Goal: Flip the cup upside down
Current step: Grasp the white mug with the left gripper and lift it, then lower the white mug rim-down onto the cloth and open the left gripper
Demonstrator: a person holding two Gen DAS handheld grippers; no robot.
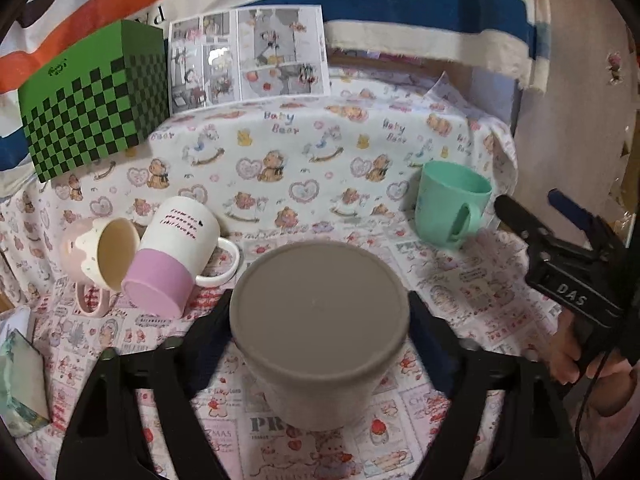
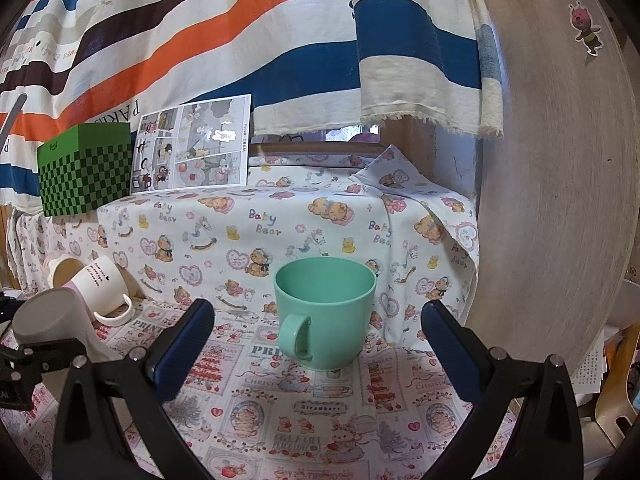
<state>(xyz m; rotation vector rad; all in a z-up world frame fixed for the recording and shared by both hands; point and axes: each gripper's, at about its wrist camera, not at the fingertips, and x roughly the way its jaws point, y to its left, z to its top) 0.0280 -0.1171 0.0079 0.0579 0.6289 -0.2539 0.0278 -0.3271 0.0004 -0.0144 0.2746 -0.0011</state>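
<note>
My left gripper [image 1: 320, 312] is shut on a grey cup [image 1: 320, 332], which stands upside down with its flat base up and its rim on the printed cloth [image 1: 440, 280]. The grey cup also shows in the right wrist view [image 2: 52, 320]. A mint green cup [image 2: 326, 312] stands upright, handle toward me, just ahead of my open right gripper [image 2: 316, 320], between the fingers' line but beyond the tips. It also shows in the left wrist view [image 1: 452, 204], with the right gripper [image 1: 536, 216] beside it.
A white and lilac mug [image 1: 176, 252] lies tilted against a pink mug [image 1: 104, 252] at the left. A green checkered box [image 1: 92, 100] and a comic sheet [image 1: 248, 56] stand on a raised cloth-covered ledge behind. A wooden panel [image 2: 560, 160] is on the right.
</note>
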